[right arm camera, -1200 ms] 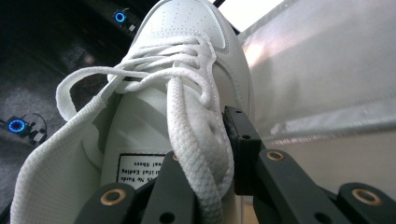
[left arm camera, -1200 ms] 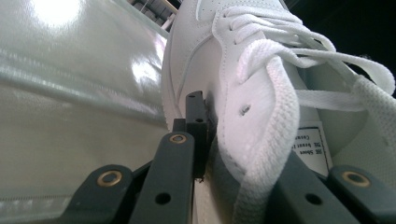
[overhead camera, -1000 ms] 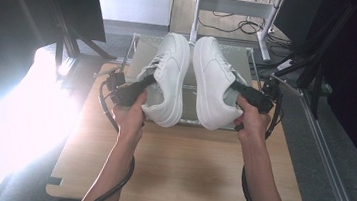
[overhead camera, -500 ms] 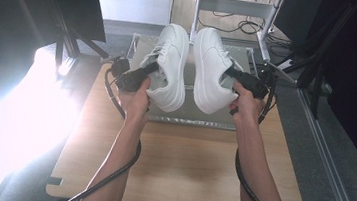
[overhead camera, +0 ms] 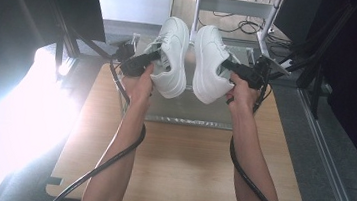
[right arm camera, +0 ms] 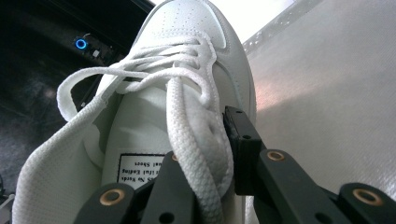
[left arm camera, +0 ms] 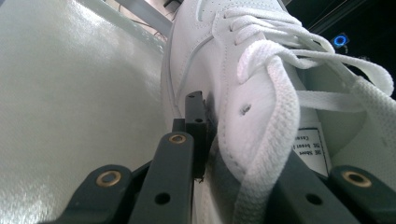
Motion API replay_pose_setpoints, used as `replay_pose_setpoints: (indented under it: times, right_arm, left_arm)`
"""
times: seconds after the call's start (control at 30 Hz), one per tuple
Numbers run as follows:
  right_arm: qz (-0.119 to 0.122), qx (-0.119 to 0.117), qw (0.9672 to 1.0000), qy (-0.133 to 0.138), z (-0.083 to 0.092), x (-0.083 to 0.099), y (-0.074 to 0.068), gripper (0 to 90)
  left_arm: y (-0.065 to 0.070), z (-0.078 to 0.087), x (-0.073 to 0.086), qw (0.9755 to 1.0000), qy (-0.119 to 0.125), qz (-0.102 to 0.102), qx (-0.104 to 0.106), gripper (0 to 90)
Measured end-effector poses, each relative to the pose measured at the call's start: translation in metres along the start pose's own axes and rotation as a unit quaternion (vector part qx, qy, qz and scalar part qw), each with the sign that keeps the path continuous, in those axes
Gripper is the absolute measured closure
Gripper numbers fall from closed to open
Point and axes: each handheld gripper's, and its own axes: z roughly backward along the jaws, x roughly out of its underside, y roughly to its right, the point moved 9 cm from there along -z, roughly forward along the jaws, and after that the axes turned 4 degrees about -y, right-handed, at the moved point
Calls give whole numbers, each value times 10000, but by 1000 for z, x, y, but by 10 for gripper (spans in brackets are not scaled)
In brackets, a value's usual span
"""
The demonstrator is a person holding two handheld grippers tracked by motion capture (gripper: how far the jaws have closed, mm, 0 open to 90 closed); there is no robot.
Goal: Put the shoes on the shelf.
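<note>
Gripping left shoe, right shoe, both raised.

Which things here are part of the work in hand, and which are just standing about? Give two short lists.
In use:
left shoe, clamped by the left gripper
right shoe, clamped by the right gripper

Standing about:
wooden table
grey tray
metal frame
floor cables

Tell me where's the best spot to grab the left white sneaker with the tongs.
Grip the left sneaker by its collar wall beside the laces, coming from the open top. That thin edge lets one jaw go inside and one outside, as the left tongs hold it now.
</note>
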Motion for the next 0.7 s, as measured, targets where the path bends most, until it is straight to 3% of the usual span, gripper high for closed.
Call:
replay_pose_setpoints:
  times: [0.23, 0.4, 0.7]
  right_arm:
    - [58, 187, 9998, -64, -11, -3, 5, 821]
    - [-31, 248, 9997, 9, -17, -6, 7, 818]
    - [226, 480, 9986, -24, -21, -7, 3, 811]
  left_arm:
    - [0, -14, -4, 9997, -103, -50, -225, 827]
    - [0, -21, -4, 9990, -163, -123, -390, 821]
    - [6, -30, -6, 9975, -215, -213, -636, 809]
